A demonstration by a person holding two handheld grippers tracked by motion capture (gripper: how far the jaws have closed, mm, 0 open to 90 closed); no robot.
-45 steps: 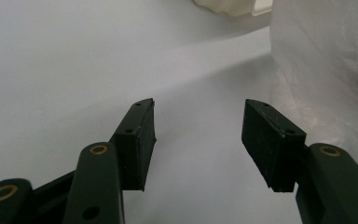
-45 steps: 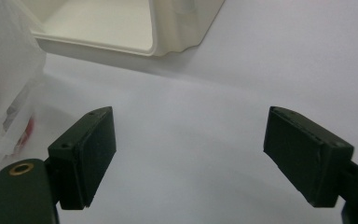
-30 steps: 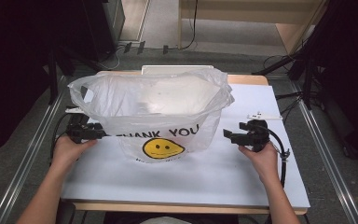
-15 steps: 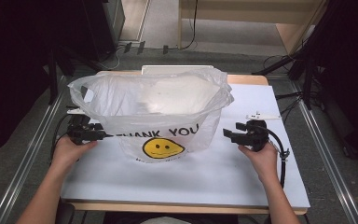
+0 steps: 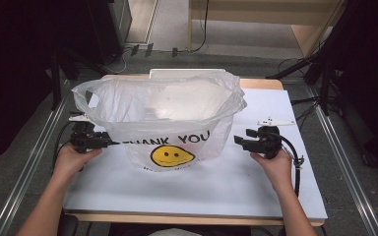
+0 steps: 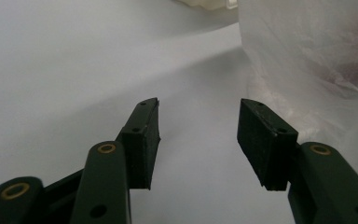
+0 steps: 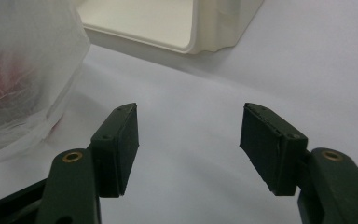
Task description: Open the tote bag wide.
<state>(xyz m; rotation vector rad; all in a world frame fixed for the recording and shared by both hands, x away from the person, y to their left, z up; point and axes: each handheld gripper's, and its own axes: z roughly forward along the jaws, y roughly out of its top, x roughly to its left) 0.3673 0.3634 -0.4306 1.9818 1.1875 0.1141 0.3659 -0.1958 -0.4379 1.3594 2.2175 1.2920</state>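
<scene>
- Since a second ago: both sets of jaws just narrowed partway, nothing between them; hands and bag unmoved.
- Plastic bag (image 5: 162, 123): translucent, printed "THANK YOU" with a yellow smiley; standing mid-table, mouth spread wide and rim slumped outward, apparently left open for loading or for a grab at the rim.
- Left gripper (image 5: 109, 143): at the bag's left side, tips close against the film in the high view; seen in its own view (image 6: 199, 135) as half-spread jaws over bare table, film just beside the right-hand pad, not pinched.
- Right gripper (image 5: 238, 140): just off the bag's right side, clear of it; own view (image 7: 189, 144) shows jaws half-spread, empty, bag at the far left.
- Placement, judged: one gripper per flank, suited to taking the two sides of the bag together.
- Cream tray (image 7: 177, 23): open, shallow, behind the bag at the table's far edge.
- Table (image 5: 202, 187): white surface, bare in front of the bag.
- White strip (image 5: 275, 122): flat on the table beyond the right gripper, untouched.
</scene>
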